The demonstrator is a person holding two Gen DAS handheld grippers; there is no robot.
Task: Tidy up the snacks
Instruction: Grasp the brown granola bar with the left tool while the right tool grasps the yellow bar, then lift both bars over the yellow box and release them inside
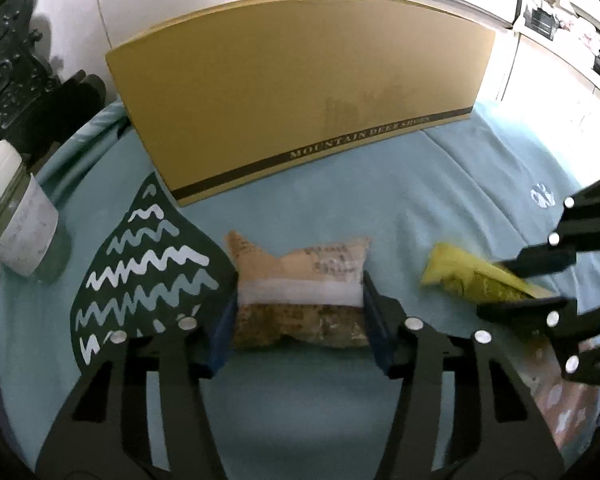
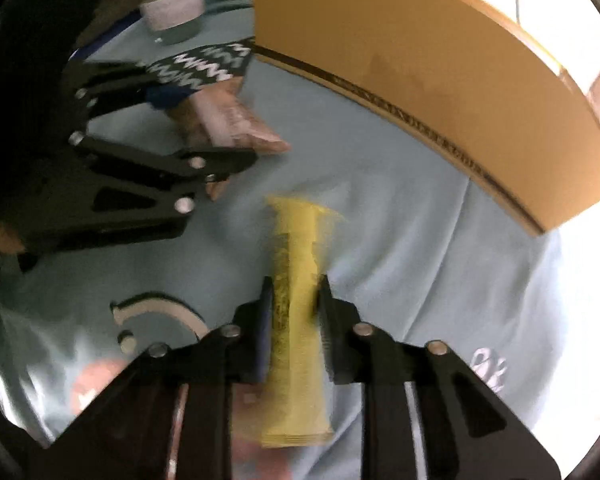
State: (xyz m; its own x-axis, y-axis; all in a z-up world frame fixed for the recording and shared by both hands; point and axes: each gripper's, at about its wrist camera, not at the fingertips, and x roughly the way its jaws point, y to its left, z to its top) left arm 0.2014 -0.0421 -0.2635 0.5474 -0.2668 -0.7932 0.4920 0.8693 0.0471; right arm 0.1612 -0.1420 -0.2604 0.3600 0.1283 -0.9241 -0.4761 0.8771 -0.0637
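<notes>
Left hand-held gripper [image 1: 300, 312] clamps brown pouch [image 1: 300, 280] crosswise; right hand-held gripper [image 2: 294, 320] clamps yellow packet [image 2: 296, 320], pointing twelve o'clock toward "MOUNTAIN DEER SHOES" box [image 1: 292, 92].

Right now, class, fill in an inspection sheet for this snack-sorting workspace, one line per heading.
Surface: light blue cloth, printed patches.
Job's things: brown snack packet; yellow snack packet; cardboard box behind them.
Clutter: white cup at the left.
Grippers: left gripper shut on brown snack packet; right gripper shut on yellow snack packet.
Cables: nothing seen.
Surroundings: pale tiled floor; dark ornate object.
</notes>
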